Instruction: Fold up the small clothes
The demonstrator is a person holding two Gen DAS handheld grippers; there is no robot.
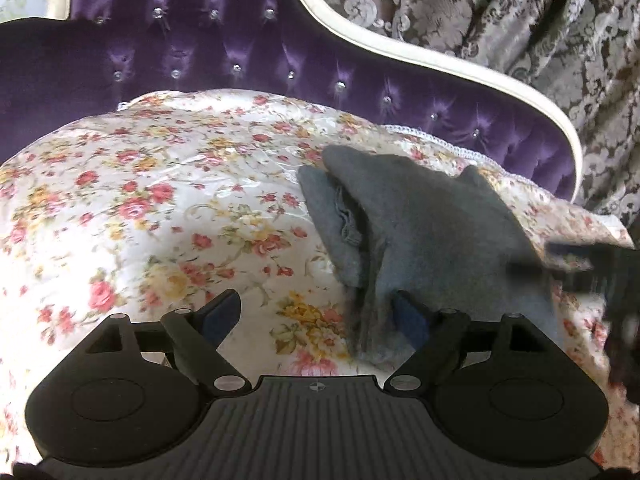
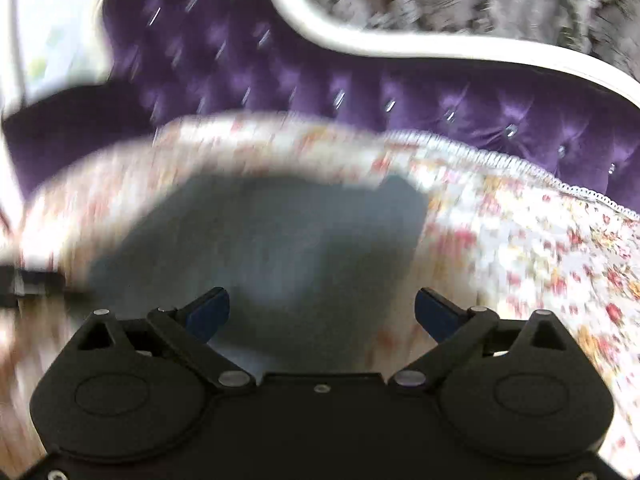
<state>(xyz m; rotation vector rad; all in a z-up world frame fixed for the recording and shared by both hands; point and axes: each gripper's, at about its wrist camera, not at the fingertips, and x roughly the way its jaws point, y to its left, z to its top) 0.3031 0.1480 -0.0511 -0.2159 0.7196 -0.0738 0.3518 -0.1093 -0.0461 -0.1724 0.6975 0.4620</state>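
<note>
- We see a grey knit garment lying on a floral bedspread, partly folded, with one layer doubled over another and a ribbed edge showing in the crease.
- The bedspread covers a bed with a tufted purple velvet headboard, studded with shiny buttons and framed in cream trim; a damask curtain hangs behind it.
- Our left tongs stand spread. The garment's near edge drapes over the right-hand pad, while the left-hand pad sits apart over bare bedspread; nothing is pinched.
- At the right edge of the left wrist view a dark blurred shape overlaps the garment's far corner; it looks like part of the other tool, but we cannot be sure.
- In the right wrist view, heavily smeared, the right tongs are spread wide, with both blue pads clear of the cloth.
- There the grey garment lies ahead of and between the right tongs' pads, flat on the floral bedspread, the headboard beyond.
</note>
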